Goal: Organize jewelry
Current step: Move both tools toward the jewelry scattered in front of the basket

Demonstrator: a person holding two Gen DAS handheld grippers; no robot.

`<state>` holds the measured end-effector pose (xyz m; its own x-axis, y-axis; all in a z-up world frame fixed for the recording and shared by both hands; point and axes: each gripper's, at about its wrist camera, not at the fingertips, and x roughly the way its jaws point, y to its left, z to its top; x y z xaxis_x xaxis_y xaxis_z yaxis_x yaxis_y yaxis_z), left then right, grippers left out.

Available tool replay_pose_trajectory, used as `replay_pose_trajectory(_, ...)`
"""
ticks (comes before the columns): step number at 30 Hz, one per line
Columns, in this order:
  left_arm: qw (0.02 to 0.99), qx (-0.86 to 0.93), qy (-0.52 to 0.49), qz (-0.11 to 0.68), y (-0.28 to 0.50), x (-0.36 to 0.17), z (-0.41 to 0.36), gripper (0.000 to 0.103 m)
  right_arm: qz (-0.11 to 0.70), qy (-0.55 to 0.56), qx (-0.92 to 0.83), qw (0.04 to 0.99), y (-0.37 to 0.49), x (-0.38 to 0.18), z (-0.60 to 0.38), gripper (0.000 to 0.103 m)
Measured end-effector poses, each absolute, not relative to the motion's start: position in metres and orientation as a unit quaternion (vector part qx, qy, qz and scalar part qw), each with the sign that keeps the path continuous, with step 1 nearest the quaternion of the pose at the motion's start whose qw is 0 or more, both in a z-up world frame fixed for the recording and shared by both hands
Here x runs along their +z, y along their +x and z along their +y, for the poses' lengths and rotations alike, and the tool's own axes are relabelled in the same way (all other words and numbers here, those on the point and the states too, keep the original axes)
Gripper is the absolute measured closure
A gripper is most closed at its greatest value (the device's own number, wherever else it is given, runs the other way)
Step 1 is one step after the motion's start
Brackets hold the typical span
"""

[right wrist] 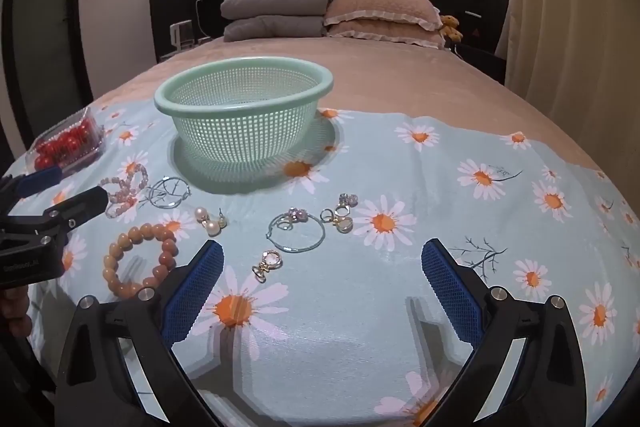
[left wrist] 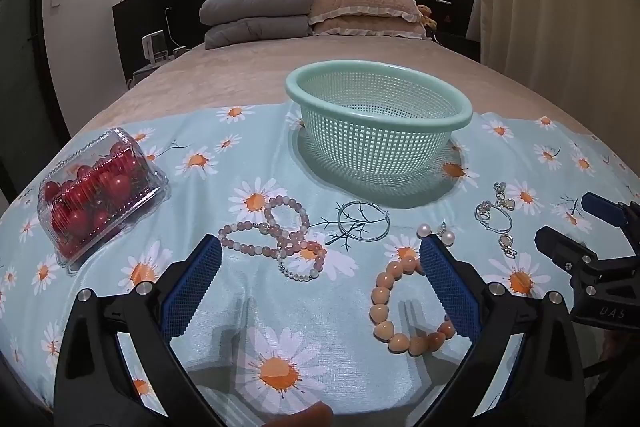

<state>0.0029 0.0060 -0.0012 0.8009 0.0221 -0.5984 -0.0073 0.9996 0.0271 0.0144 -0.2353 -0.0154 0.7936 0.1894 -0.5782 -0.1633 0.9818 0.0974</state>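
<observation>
A mint green mesh basket (left wrist: 460, 107) (right wrist: 240, 85) stands empty on the daisy-print cloth (left wrist: 256, 163) (right wrist: 460, 219). In front of it lie pink bead bracelets (left wrist: 280, 235) (right wrist: 126, 193), a thin silver hoop (left wrist: 362, 221) (right wrist: 168, 193), pearl earrings (left wrist: 436, 233) (right wrist: 210, 221), an orange bead bracelet (left wrist: 384, 307) (right wrist: 138, 259), a large silver hoop with charms (left wrist: 494, 217) (right wrist: 296, 229) and small gold pieces (right wrist: 266, 265). My left gripper (left wrist: 320, 259) is open above the cloth, near the bracelets. My right gripper (right wrist: 322, 263) is open, just short of the hoop.
A clear clamshell box of red cherry tomatoes (left wrist: 96, 187) (right wrist: 66, 143) sits at the cloth's left. Behind lies the beige bed (left wrist: 340, 59), with grey and tan pillows (left wrist: 308, 11) at a dark headboard. A curtain (right wrist: 572, 7) hangs on the right.
</observation>
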Motion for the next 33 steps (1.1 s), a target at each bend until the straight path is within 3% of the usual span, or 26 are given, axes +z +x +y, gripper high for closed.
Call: replay_pose_trajectory(33,0.931,-0.011,0.06,0.36,0.003,-0.029,-0.025,0.006,0.341,0.023,0.069,0.937,0.024,-0.027,-0.248,0.008)
